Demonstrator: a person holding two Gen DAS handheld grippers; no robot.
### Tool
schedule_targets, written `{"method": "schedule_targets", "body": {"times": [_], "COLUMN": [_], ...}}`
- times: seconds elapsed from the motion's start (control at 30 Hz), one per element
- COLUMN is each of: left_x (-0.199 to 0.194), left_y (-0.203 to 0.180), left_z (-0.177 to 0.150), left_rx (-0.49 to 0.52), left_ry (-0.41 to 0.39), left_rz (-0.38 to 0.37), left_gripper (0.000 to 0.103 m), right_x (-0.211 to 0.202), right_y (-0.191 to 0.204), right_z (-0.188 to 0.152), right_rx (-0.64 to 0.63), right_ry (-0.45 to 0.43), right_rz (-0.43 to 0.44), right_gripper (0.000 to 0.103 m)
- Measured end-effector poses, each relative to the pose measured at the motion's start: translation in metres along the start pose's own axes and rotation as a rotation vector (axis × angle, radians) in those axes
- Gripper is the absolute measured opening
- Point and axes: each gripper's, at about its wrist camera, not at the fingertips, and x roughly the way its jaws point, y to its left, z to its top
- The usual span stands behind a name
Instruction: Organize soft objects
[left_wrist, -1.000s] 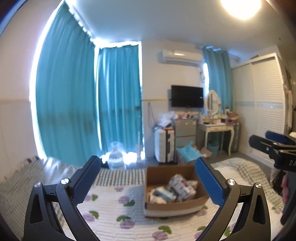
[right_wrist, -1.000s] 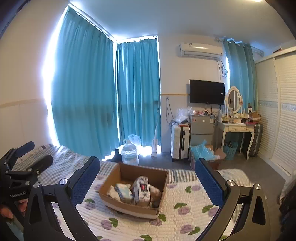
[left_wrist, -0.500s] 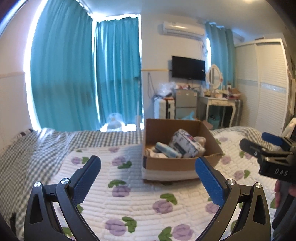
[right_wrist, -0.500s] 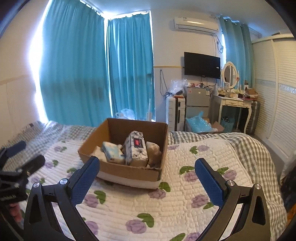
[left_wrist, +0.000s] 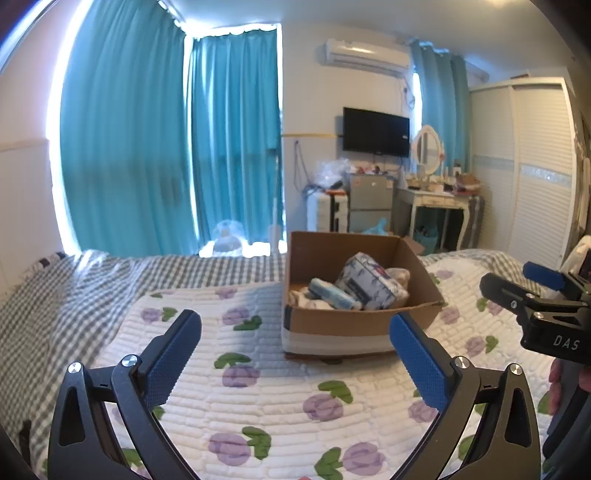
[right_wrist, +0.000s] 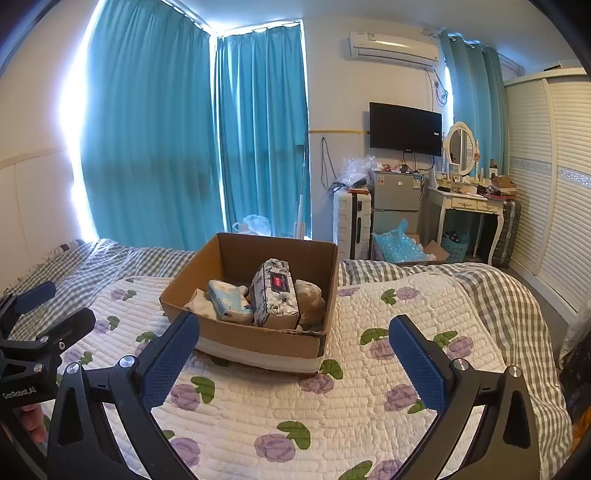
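In the left wrist view, the left gripper (left_wrist: 295, 350) is hovering over the flowered quilt (left_wrist: 258, 406) with its jaws spread wide and holding nothing, while the cardboard box (left_wrist: 354, 325) is sitting just right of centre with a patterned tissue pack (left_wrist: 369, 282) and a pale blue pack (left_wrist: 334, 299) lying inside. In the right wrist view, the right gripper (right_wrist: 293, 350) is likewise hanging wide and empty, and the box (right_wrist: 258, 341) is resting on the quilt (right_wrist: 332, 413) centre-left, with the other gripper showing at the lower left edge.
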Motion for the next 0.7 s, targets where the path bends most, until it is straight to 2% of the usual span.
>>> {"method": "schedule_targets", "body": {"times": [0.7], "left_x": [0.0016], "left_y": [0.0023], "left_z": [-0.0015], "left_rx": [-0.003], "left_ry": [0.013], "left_rz": [-0.001], "left_gripper": [0.103], "right_x": [0.0005], "right_y": [0.0013], "right_z": [-0.0004], "right_rx": [-0.007], "right_ry": [0.011], "right_rz": [0.002], "right_gripper": [0.103]}}
